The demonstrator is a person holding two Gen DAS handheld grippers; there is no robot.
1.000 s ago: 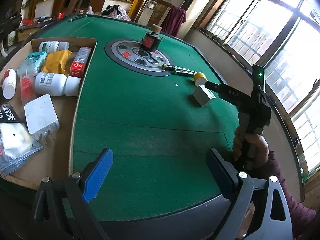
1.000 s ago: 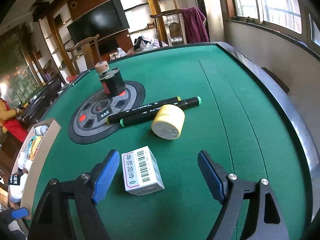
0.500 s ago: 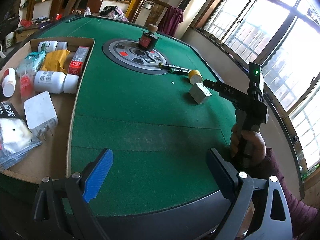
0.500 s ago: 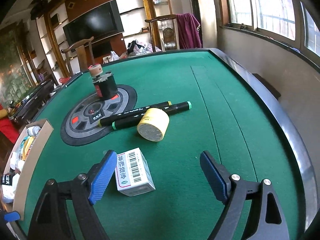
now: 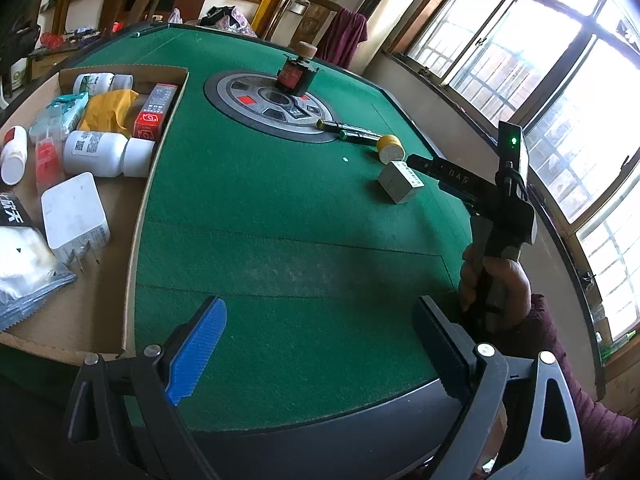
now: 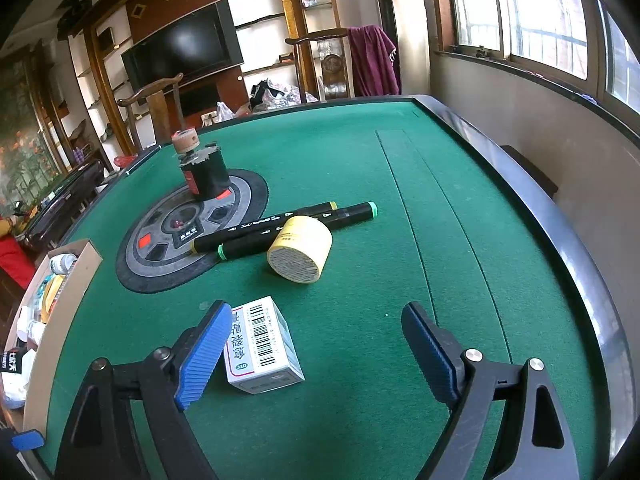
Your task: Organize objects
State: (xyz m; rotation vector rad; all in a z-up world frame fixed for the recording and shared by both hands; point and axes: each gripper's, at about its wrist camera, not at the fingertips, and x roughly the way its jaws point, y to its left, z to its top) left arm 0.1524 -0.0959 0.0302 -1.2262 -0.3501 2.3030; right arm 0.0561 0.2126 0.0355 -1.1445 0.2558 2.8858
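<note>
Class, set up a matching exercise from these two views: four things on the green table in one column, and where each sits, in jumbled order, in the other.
Things:
1. small white barcode box
2. short yellow cylinder
3. black-and-red canister with a wooden spool on top
4. white plastic bottle

Places:
A. on the grey round centre panel
B. lying in the shallow cardboard tray
C. beside the left finger of the right gripper
D. against the two black markers

Pairs: 1-C, 2-D, 3-A, 4-B
</note>
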